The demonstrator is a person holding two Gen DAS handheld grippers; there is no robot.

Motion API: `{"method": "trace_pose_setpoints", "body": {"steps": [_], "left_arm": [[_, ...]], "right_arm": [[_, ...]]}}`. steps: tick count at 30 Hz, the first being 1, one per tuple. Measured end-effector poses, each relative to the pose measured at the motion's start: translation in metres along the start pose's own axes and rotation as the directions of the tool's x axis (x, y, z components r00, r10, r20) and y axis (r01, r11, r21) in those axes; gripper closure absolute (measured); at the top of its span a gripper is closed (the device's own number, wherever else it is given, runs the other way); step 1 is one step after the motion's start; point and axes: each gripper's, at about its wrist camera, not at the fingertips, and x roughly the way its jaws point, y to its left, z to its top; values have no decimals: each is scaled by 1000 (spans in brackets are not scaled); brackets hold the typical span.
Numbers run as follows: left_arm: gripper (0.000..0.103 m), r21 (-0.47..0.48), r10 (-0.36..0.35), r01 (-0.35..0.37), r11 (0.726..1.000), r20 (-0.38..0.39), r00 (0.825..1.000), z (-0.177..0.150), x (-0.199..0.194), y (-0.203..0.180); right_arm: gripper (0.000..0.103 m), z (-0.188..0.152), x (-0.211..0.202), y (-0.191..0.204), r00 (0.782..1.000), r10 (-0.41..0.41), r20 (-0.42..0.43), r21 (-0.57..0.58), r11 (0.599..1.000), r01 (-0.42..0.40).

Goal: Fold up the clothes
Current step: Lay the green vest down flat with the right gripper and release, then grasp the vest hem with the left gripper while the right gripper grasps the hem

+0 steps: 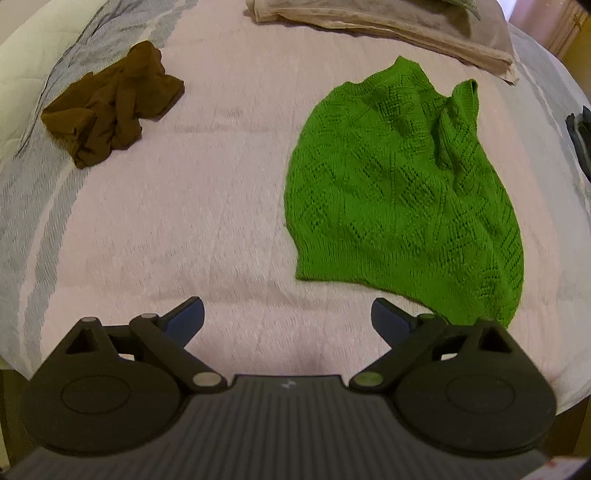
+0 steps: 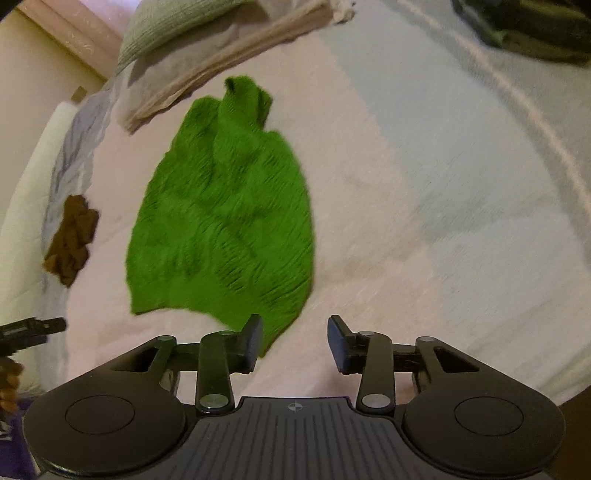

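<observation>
On the bed [image 1: 229,206], toward the right of the left wrist view, a green knit sweater [image 1: 402,192] lies spread roughly flat on the pale pink cover, neck end far and hem near, which suits a garment laid out for folding rather than one already folded. One sleeve or side panel appears turned in over the body, leaving a raised ridge along the right; the rest reads as a rounded, tapering shape. The knit is open and lacy with a diamond pattern, thick and soft, so I judge it will stretch and sag when lifted by one edge. The left tool [image 1: 288,319] hovers near the bed's near edge, its fingers spread wide and holding nothing, just left of the hem corner. The right tool [image 2: 295,339] also stands spread and empty, its left finger over the hem's near edge; contact cannot be told. To the far left a crumpled brown garment [image 1: 110,118], thin and creased, waits well apart. A beige folded cloth [image 1: 388,26] lies at the far side.
</observation>
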Motion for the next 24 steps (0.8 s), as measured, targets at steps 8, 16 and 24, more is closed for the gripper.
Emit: {"method": "trace_pose_setpoints", "body": {"steps": [8,16,24], "left_arm": [[12,-48,-27,30,998,56,998,-23,-5,-4],[15,-36,-105,107,994,51,993,-15,24,7],[24,5,-266,267,964,-41,963,19,120,46]], "right_arm": [[63,-17,34,-8,999,45,10,-37,998,-44],[58,-35,36,-26,999,20,36,97,995,-23],[55,-70,97,-12,996,-92,12,329,941,83]]}}
